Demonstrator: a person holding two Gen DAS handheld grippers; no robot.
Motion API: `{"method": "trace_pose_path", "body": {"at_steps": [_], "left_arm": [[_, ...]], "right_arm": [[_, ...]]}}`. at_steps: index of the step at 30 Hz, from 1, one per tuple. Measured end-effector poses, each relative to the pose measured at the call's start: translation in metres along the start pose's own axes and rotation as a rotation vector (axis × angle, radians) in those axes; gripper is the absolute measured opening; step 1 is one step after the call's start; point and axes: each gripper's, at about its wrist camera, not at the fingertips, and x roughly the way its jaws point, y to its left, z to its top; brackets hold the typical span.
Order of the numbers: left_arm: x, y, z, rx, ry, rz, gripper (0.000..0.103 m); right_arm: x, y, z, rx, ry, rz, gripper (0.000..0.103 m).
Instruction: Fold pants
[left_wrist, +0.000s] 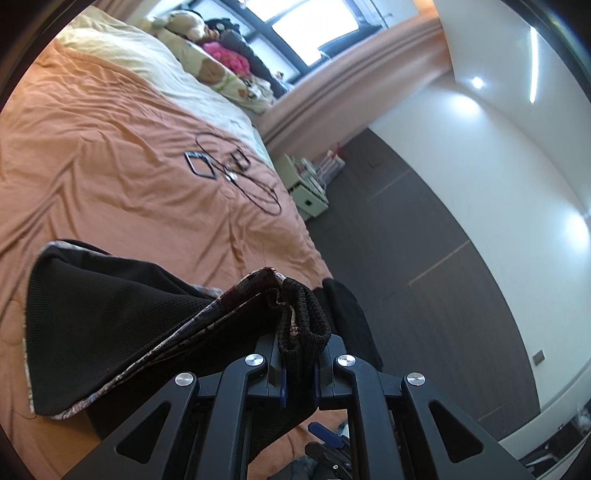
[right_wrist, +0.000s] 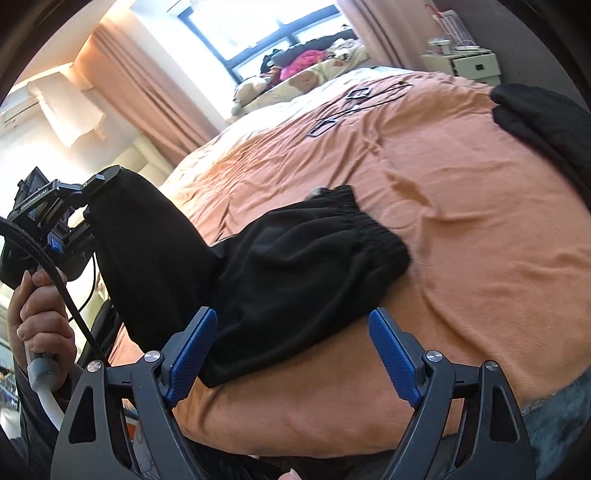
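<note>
Black pants (right_wrist: 295, 254) lie on the orange bedspread (right_wrist: 461, 206), waistband toward the bed's middle. My left gripper (left_wrist: 299, 376) is shut on the ribbed cuff end of the pants (left_wrist: 303, 321) and holds that leg lifted; a patterned lining edge shows along the fold (left_wrist: 147, 354). In the right wrist view the left gripper (right_wrist: 74, 206) sits at the far left, held by a hand, with the raised leg hanging from it. My right gripper (right_wrist: 291, 354) is open, its blue pads (right_wrist: 192, 350) either side of the pants' near edge, not gripping.
Black cables and small frames (left_wrist: 229, 170) lie on the bedspread (left_wrist: 110, 147) farther up. Pillows and soft toys (left_wrist: 207, 55) are at the head of the bed. Another black garment (right_wrist: 546, 122) lies at the right edge. A nightstand (left_wrist: 310, 188) stands beside the bed.
</note>
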Motion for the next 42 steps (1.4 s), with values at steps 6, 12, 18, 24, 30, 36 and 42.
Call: {"method": "trace_pose_path", "body": {"at_steps": [6,12,18,24,30,36,42], "left_arm": [[0.047,-0.01,-0.016,0.021,0.094,-0.013,0.01],[0.087,-0.016,-0.034,0.018,0.172,-0.024,0.01],[0.119,-0.019,-0.056,0.01,0.246,-0.03,0.01],[0.147,-0.02,-0.076,0.028,0.326,0.023,0.011],[0.135,-0.014,-0.08,0.039,0.349,0.028,0.055],[0.091,0.008,-0.064,0.034,0.271,0.072,0.067],[0.051,0.051,-0.054,-0.014,0.217,0.148,0.067]], "right_arm": [[-0.011,-0.017,-0.009,0.025,-0.018,-0.015,0.084],[-0.024,-0.033,-0.012,0.051,-0.039,-0.029,0.084],[-0.034,-0.041,-0.018,0.068,-0.052,-0.072,0.084],[-0.043,-0.04,-0.021,0.076,-0.053,-0.094,0.084],[-0.04,-0.038,-0.018,0.068,-0.042,-0.083,0.084],[-0.025,-0.029,-0.017,0.052,-0.015,-0.074,0.084],[-0.011,-0.02,-0.014,0.032,0.0,-0.076,0.084]]}}
